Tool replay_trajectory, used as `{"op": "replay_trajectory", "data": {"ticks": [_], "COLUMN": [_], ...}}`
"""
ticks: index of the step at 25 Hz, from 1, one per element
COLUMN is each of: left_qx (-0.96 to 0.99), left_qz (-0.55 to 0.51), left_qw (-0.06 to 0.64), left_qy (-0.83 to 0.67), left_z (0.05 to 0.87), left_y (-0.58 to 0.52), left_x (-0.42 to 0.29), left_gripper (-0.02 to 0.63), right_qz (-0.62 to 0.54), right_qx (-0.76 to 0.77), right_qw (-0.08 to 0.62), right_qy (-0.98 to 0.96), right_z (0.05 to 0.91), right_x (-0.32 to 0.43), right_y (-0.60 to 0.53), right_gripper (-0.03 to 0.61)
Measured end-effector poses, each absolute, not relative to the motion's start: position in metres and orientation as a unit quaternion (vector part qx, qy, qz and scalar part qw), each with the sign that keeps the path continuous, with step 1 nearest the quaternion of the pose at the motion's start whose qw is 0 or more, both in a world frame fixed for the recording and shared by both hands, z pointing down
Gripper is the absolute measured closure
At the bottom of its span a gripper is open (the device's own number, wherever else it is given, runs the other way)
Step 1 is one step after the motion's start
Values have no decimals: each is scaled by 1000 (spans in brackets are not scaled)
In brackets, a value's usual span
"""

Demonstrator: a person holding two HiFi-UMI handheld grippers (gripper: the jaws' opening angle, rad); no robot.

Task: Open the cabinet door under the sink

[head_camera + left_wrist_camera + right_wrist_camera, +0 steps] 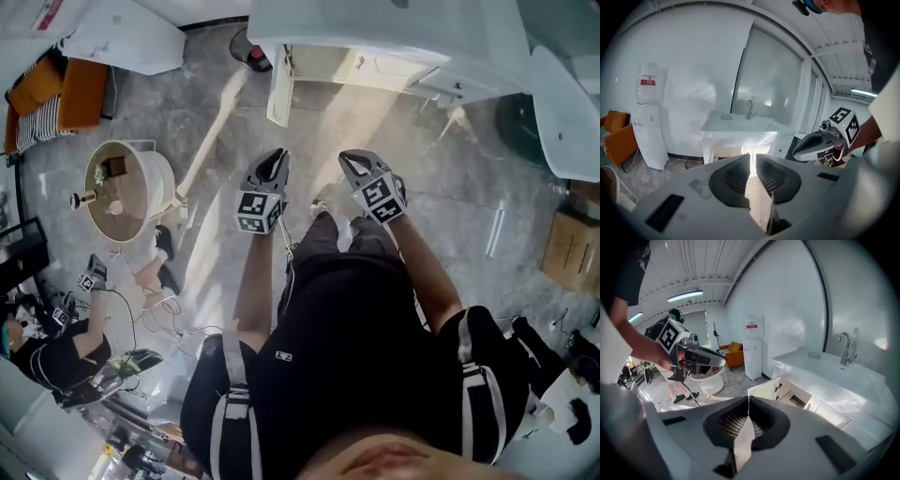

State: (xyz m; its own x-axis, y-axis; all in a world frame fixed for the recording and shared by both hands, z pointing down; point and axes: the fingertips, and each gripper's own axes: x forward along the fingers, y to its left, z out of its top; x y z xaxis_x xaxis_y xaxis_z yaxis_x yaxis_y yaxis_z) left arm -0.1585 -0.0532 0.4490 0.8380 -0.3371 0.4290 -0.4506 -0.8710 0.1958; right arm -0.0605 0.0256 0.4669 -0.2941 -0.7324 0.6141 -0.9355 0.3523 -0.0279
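The white sink vanity (375,37) stands ahead of me, and its cabinet door (279,86) hangs open at the left end. The right gripper view shows that door (765,389) swung outward below the counter and faucet (846,348). In the left gripper view the sink (740,124) sits straight ahead with the dark cabinet opening under it. My left gripper (275,155) is held in the air well short of the vanity, its jaws a narrow gap apart with nothing between them (753,157). My right gripper (352,157) floats beside it, empty, with its tips together (748,399).
A water dispenser (649,122) stands left of the sink, next to an orange sofa (66,94). A round white side table (122,187) and loose cables lie on the floor at left. Another person (56,347) crouches lower left. A cardboard box (570,248) sits at right.
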Motion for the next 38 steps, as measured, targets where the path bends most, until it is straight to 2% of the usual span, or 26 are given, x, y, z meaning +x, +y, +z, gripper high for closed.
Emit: {"op": "replay_trajectory", "data": {"ticks": [6,12,20,38], "left_qx": [950,952,957,956], "left_qz": [161,176,183,186], "left_qw": [174,147,114,121], "left_qy": [-205,-205,-194,-192], "left_z": [411,400,387,389], "left_y": [-14,23,41,72], "left_x": [-125,-122,-101,-95], "left_gripper": [568,568,568,568], "right_qz": [177,182,136,144], "right_qx": [515,514,502,501], "right_qw": [280,281,254,254], "right_qy": [-790,-790,-815,-815], "right_z": [461,449,419,420], "right_x": [-26,-3,5,12], "right_y": [64,90,93,119], "right_gripper": [520,520,520,520]}}
